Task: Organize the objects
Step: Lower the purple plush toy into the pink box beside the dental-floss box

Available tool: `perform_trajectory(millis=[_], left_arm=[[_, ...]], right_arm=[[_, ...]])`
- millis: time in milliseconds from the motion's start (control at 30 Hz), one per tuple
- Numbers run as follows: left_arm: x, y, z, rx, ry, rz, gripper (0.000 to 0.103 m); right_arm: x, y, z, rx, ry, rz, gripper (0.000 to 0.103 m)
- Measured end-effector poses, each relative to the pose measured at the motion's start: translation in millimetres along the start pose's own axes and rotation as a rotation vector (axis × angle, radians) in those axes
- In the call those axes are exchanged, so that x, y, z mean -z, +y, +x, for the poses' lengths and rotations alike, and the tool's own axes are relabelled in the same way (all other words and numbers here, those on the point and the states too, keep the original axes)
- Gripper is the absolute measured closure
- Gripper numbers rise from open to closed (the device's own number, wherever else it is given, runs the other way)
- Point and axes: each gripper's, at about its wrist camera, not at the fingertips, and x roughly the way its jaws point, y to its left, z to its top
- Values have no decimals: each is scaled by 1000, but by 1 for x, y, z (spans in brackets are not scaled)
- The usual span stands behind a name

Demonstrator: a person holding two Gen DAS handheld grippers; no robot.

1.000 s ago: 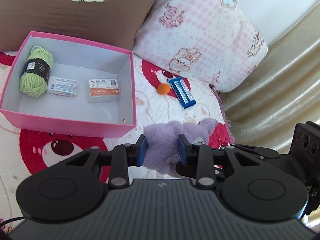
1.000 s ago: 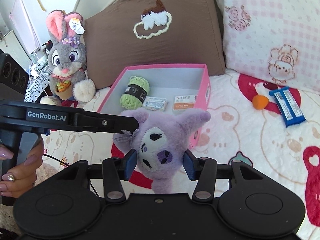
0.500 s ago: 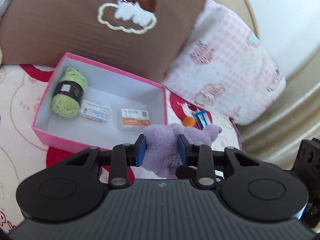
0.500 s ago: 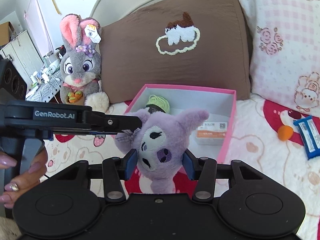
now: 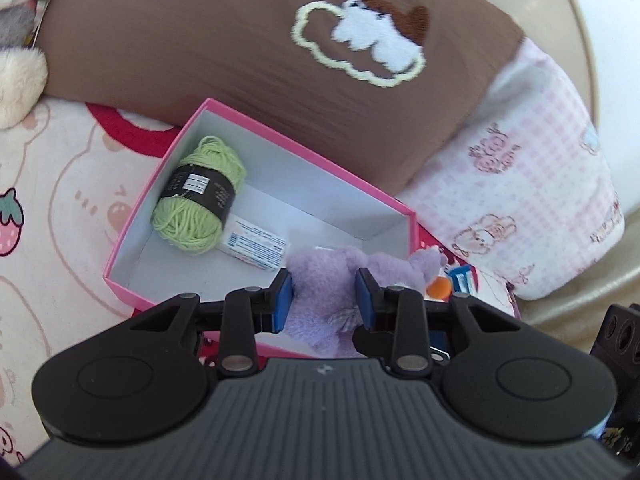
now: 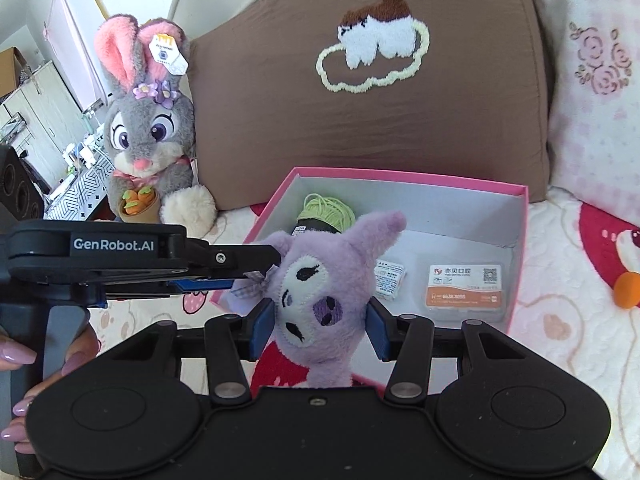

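1. At 12 o'clock in both wrist views, the brown pillow [image 6: 360, 92] fills the background; compared with 1 second earlier it looms larger, so both hands have carried forward toward it

2. Below it, the pink box [image 5: 132, 236] now lies directly under the load, where a second ago it sat up at 10 o'clock in the left view; I judge the drop-in is close

3. Between both tongs hangs the purple plush [image 6: 320, 280], face toward the right camera, over the box's near wall. It is held from 2 sides

4. Right gripper [image 6: 318, 330] clamps the plush's head, blue pads pressed into both cheeks; left gripper [image 5: 324, 304] is closed narrowly on its back, reaching in from 9 o'clock in the right view

5. Inside the box lie the green yarn [image 5: 198, 196] at 10 o'clock, a small white packet [image 5: 256, 248] beside it, and a clear card case [image 6: 464, 288] at 3 o'clock

6. Outside, at 3 o'clock, an orange ball [image 6: 626, 288] waits on the blanket
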Motion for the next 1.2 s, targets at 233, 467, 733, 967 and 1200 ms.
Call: perform_trajectory(millis=[233,467,733,967,1200], left_arm=[[-1,24,39,-60,35,-27,71],[2,42,73,-96,76,-35,71],[7,50,93,-142,100,-19,71],[10,51,106,-179,125,9,71],[14,44,110,-215,131,61,71]], right_arm=[[-3,-9,46,13,75,18,49],[6,-24,79,19,107,83,49],[16,-33,101,25,134,122,49],[22,-41,114,34,154,148,49],[25,-43,119,45,173,150,49]])
